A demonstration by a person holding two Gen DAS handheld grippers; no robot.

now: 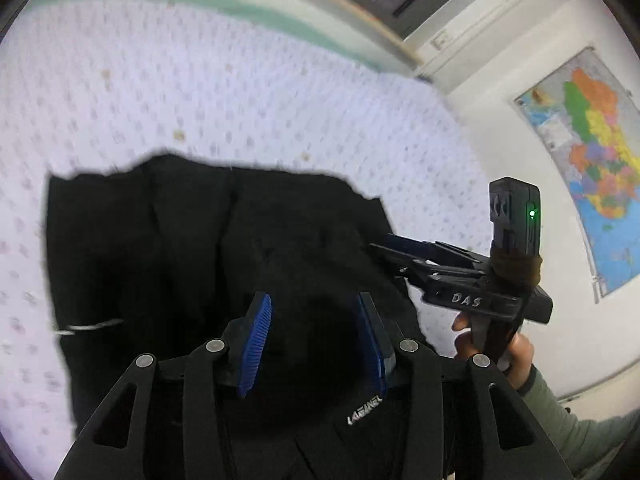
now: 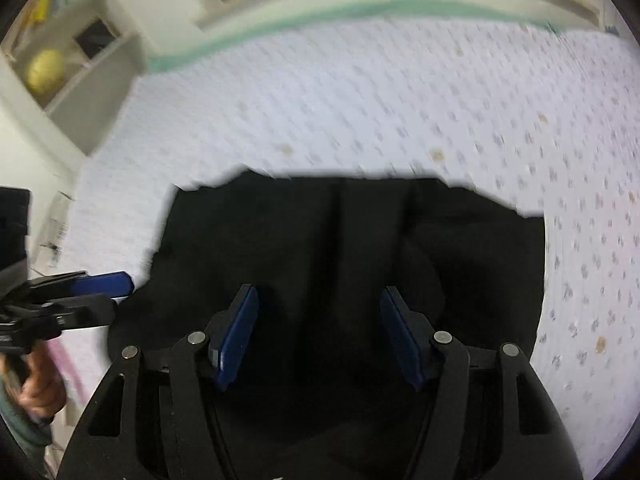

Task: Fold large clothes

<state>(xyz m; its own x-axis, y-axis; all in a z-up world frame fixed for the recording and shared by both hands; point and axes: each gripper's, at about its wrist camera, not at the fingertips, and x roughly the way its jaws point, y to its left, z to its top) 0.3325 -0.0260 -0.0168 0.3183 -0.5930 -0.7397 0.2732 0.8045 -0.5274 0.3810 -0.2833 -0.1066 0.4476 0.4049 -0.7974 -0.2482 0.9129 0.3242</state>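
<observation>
Your left gripper has its 2 blue pads parted, with black cloth showing behind the gap and nothing pinched between them; your right gripper stands wider apart, likewise clamped on nothing. Both hover over the near part of the black garment, which lies folded into a rough rectangle on the patterned bedsheet, with its printed logo close under the left tool. Judged from this, the step in hand is a release after a fold, or a re-grip for the next one. To do it well, clear both pad sets of the cloth before you draw away, so that no layer drags and opens the fold. If another fold is due, take the 2 near corners at matching points and keep the edge taut between the tools. In the left view the right tool sits at the garment's right border, pointing in over the cloth, with your right hand wrapped around its handle below. In the right view your left hand holds its tool at the garment's left border. Both tools are pitched steeply down toward the bed.
</observation>
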